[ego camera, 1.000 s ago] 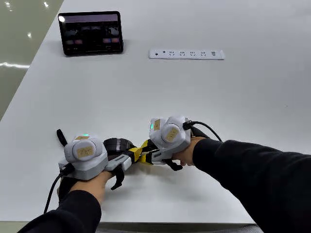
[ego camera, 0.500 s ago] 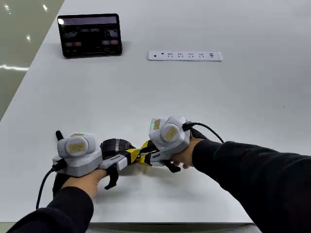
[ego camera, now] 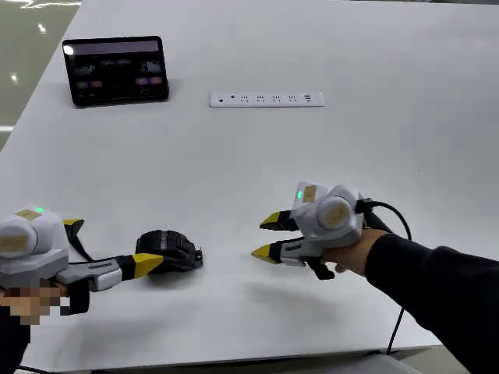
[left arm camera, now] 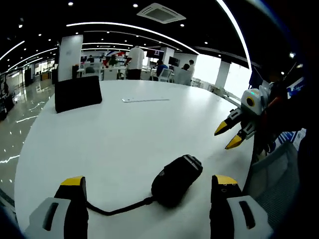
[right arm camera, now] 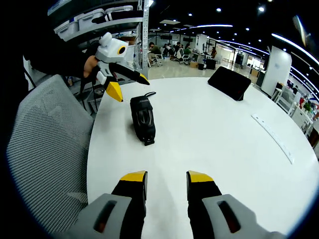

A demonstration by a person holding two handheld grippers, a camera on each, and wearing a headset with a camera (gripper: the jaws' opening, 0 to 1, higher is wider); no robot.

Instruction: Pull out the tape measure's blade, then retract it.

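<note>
The black tape measure (ego camera: 168, 249) lies on the white table (ego camera: 257, 171), blade in, its wrist strap trailing toward the left. My left gripper (ego camera: 109, 244) is at the near left, open wide, one yellow tip just short of the case. In the left gripper view the tape measure (left arm camera: 177, 179) rests between and a little ahead of the spread left gripper (left arm camera: 149, 180). My right gripper (ego camera: 269, 237) hovers open to the right of the case, apart from it. The right gripper view has the tape measure (right arm camera: 143, 119) lying ahead of the right gripper (right arm camera: 166, 177), with the left gripper (right arm camera: 128, 85) beyond.
A dark tablet (ego camera: 117, 68) stands at the far left of the table. A white power strip (ego camera: 266, 99) lies at the back middle. The table's front edge runs close under both hands. A mesh chair (right arm camera: 45, 149) stands beside the table.
Both grippers had been closed in on the tape measure, touching it. They have opened and drawn apart, left leftward and right rightward, leaving the case on the table.
</note>
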